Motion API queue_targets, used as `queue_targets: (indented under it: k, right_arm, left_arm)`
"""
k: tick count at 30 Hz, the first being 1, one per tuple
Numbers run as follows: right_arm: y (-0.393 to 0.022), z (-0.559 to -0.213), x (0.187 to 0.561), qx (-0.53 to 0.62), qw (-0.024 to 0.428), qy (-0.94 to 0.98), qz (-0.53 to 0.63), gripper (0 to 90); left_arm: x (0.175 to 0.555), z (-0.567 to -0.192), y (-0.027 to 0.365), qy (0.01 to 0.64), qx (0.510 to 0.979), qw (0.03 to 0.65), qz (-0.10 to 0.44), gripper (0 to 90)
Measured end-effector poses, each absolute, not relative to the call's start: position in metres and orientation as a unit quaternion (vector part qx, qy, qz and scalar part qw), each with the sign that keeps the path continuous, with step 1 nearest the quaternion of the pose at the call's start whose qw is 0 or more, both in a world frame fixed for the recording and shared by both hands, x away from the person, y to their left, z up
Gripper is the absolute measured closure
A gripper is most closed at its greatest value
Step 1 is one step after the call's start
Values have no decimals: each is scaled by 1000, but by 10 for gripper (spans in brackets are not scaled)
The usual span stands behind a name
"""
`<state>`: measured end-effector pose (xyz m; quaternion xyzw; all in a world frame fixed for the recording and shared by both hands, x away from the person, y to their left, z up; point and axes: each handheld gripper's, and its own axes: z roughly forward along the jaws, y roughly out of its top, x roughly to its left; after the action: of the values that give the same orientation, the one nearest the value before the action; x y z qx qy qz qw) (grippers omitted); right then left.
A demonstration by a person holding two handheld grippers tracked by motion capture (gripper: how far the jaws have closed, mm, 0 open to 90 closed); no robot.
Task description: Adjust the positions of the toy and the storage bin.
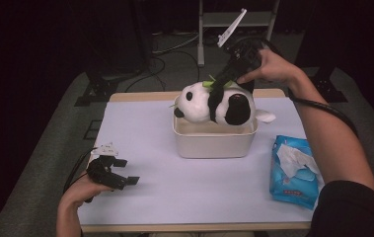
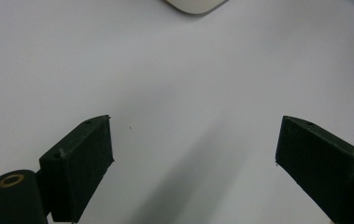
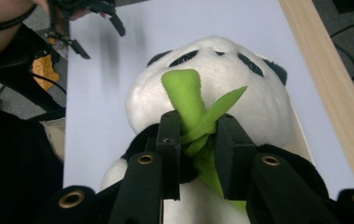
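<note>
At the near left corner of the white worktop (image 1: 145,197) the left tool (image 1: 125,173) rests in the person's hand, its jaws spread wide with nothing between them. Toward the far middle, a plush panda (image 1: 214,103) lies on its side across the rim of a cream tub (image 1: 214,140). The right tool (image 1: 220,79) comes in from behind it, jaws pinched on the green bamboo sprig (image 3: 198,116) at the panda's chest. A blue wipes pack (image 1: 293,173) lies at the right edge
</note>
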<state>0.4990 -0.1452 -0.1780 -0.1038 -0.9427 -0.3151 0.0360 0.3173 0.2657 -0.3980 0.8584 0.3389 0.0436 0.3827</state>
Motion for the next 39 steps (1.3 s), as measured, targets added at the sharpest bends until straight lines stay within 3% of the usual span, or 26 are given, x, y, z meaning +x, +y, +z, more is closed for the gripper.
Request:
queue_targets:
  k: [9, 14, 39]
  right_arm:
    - [-134, -231, 523, -130, 70, -940, -307, 725]
    - [-131, -248, 524, -133, 67, -944, -295, 724]
    - [-115, -277, 513, -117, 78, -947, -289, 722]
  left_arm:
    - [317, -395, 262, 331, 858, 391, 41, 102]
    - [317, -397, 262, 332, 859, 387, 41, 101]
    - [316, -395, 263, 333, 859, 388, 41, 101]
